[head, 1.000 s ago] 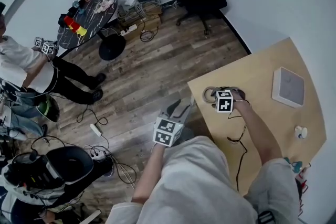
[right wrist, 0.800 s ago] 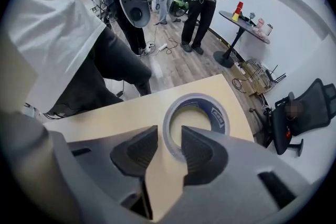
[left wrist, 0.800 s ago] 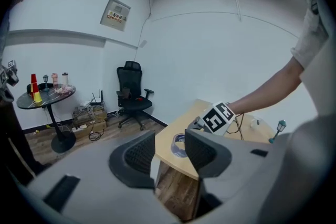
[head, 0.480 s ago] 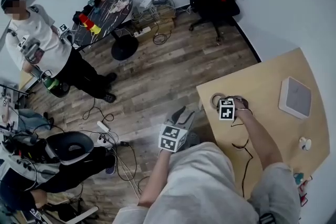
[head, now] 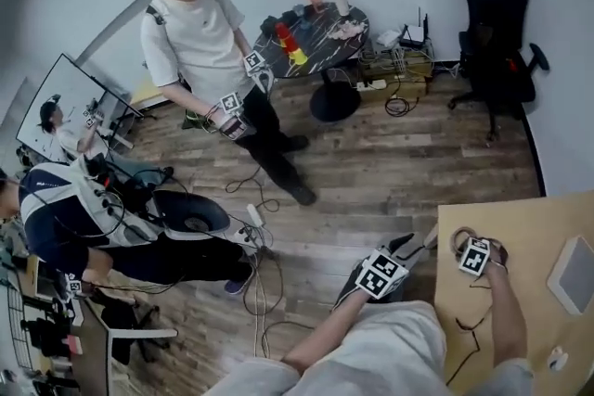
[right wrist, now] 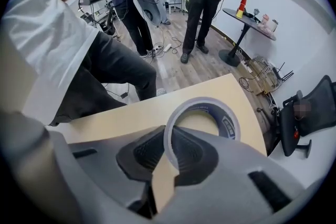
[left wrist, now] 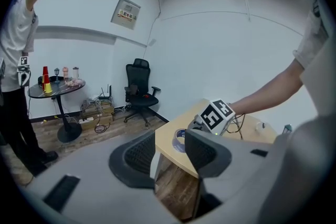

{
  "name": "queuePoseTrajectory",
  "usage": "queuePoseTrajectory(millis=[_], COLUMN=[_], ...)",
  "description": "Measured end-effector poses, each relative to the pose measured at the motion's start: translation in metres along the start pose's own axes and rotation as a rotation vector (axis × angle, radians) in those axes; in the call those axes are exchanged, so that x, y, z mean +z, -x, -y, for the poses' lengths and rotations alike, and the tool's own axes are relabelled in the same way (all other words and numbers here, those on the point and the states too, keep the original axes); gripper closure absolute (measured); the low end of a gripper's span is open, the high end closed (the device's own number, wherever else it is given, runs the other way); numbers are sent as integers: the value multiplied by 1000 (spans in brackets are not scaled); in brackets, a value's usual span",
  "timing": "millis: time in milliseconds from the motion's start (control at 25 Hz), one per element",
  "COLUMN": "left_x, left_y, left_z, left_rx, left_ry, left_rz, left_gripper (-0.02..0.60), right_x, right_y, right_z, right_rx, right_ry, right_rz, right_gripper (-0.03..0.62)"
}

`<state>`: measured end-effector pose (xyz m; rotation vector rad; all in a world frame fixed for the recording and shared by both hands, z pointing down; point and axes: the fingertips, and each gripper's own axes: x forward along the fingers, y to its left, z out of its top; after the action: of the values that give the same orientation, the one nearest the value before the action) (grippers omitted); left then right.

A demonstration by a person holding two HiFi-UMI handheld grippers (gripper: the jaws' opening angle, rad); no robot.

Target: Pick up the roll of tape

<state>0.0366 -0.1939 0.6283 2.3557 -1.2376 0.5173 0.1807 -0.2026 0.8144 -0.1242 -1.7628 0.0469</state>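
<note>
Floorboards [head: 371, 153] of brown wood over most of the head view. Pale wooden table [head: 538, 232] in the lower right corner, with a flat white box [head: 571, 274] near its right side. Standing person [head: 195, 23] in a white shirt at upper left, well apart from the table. Black office chair [head: 497, 23] at upper right, and a round dark side table [head: 311, 37] between the two.

Left gripper [left wrist: 170, 157] off the table's left edge, above the floor, with jaws spread wide and only air between them. Well short of the roll, which shows ahead, past the fingertips.

Right gripper [right wrist: 170, 150] pointing steeply down at the table's upper-left corner in the head view, with jaws just now closing. Pinching the near wall of the roll of tape [right wrist: 231, 124], with one pad inside the ring, the other outside, and the wall pressed between.

Roll at that corner of the tabletop, close to the edge, pale outside with blue print on the inner core, far half reaching beyond the fingertips. Unclear whether resting on the wood or raised off it.
</note>
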Motion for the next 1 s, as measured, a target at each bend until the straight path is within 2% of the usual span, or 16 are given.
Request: queuePoseTrajectory(millis=[280, 520, 840, 920, 1000], left_x=[12, 9, 13, 14, 14], left_y=[6, 2, 3, 3, 5], left_z=[-4, -2, 1, 1, 1], left_rx=[14, 22, 17, 20, 26], left_ry=[11, -21, -13, -13, -11], left_rz=[35, 31, 29, 35, 41], left_gripper=[414, 414, 414, 423, 461], right_x=[8, 10, 8, 9, 9], right_y=[-6, 0, 5, 6, 6], right_z=[0, 7, 9, 9, 10], right_rx=[-11, -49, -65, -69, -72], right_ry=[18, 52, 62, 64, 67], right_rz=[-7, -17, -33, -28, -26], right_gripper=[549, 551, 551, 551, 551])
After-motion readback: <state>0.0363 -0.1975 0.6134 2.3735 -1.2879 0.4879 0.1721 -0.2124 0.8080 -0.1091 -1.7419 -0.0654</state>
